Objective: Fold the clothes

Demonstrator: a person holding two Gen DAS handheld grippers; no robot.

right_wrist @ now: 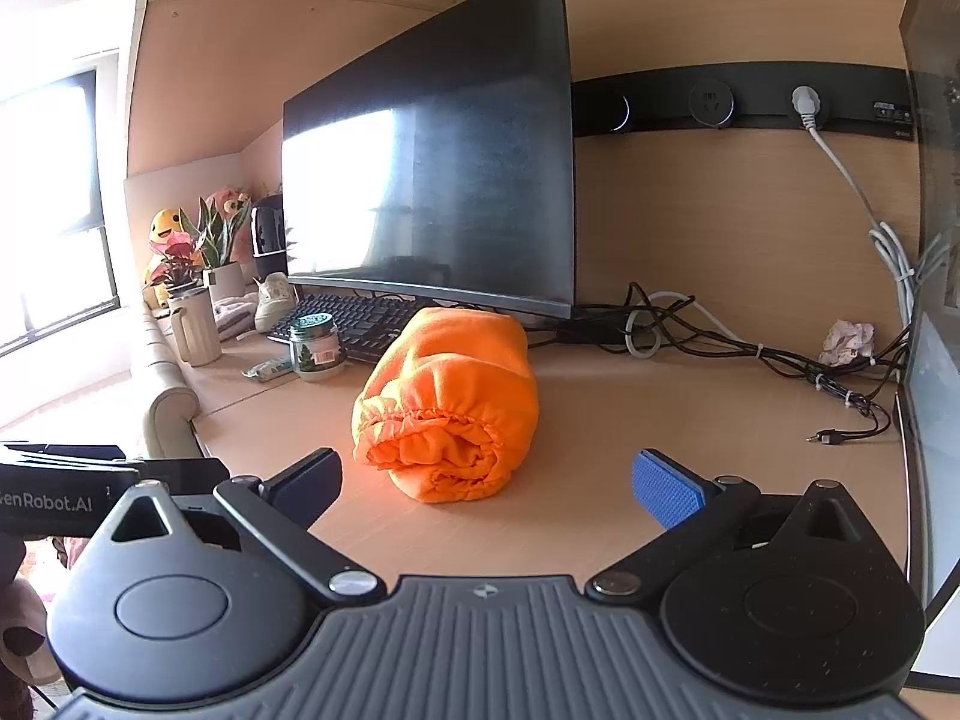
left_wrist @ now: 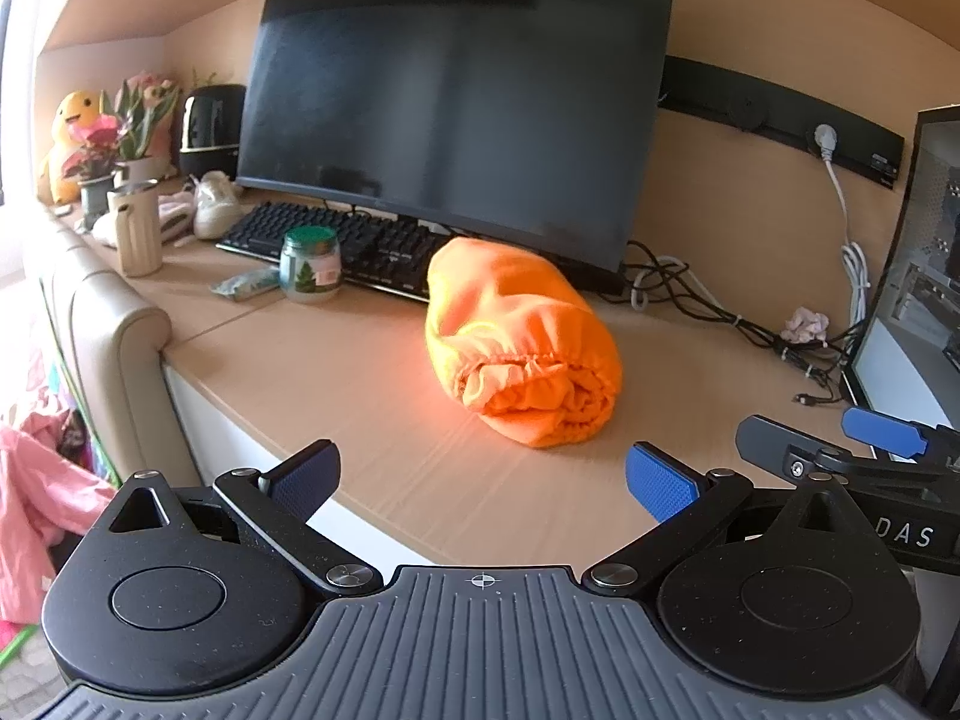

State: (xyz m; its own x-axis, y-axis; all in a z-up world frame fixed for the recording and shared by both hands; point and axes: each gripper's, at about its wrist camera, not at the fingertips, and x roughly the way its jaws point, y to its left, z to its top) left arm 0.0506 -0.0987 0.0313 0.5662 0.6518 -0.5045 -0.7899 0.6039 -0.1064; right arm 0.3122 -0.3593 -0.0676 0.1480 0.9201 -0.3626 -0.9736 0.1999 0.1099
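Observation:
An orange garment lies rolled into a bundle on the wooden desk, its elastic hem facing me. It also shows in the right wrist view. My left gripper is open and empty, held over the desk's front edge, short of the bundle. My right gripper is open and empty, just in front of the bundle and a little to its right. The right gripper's fingers show at the right edge of the left wrist view.
A black monitor and keyboard stand behind the bundle. A glass jar, a beige jug, plants and a yellow plush sit at the left. Cables lie at the back right. A computer case stands at the right.

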